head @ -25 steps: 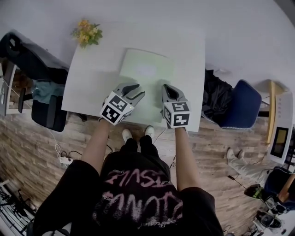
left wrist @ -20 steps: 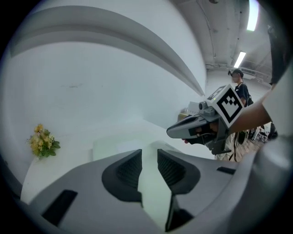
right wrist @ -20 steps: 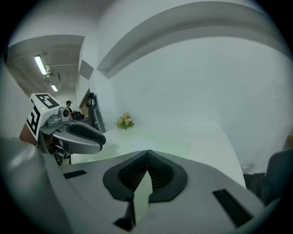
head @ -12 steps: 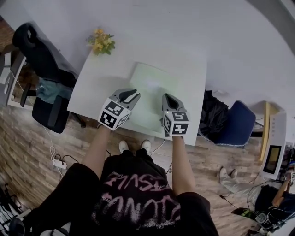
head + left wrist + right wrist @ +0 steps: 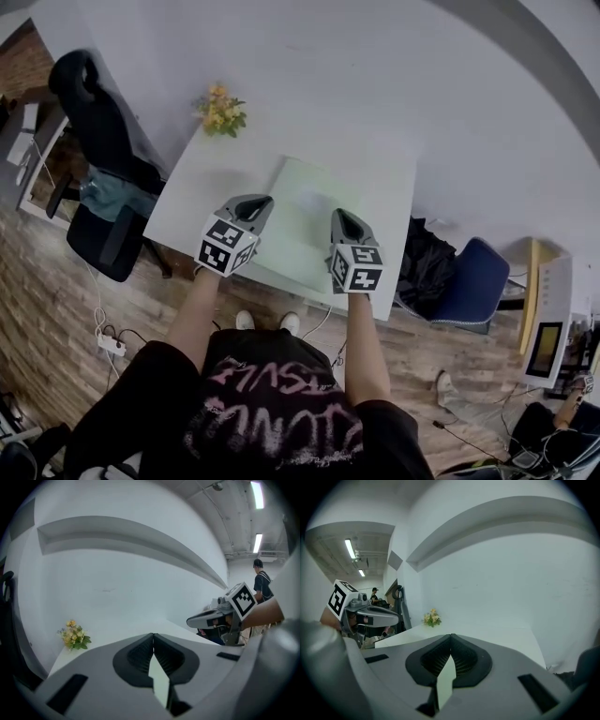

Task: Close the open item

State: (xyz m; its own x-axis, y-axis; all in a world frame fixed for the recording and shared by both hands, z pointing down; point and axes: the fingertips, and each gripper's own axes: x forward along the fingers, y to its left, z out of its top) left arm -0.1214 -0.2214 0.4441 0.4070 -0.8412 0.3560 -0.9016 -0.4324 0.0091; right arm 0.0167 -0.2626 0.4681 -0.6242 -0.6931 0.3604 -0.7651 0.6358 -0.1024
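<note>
Worktop [image 5: 192, 192] carries the green folder [image 5: 305, 234] lengthwise ahead of you, flanked evenly by your left hand-held gripper [image 5: 262, 201], just closed, and right hand-held gripper [image 5: 339, 217], both pinched together empty.

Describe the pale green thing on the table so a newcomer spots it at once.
Start at the white table. On its middle lies a pale green rectangle. It is flat, unlike the yellow flower bunch at the far left corner.
</note>
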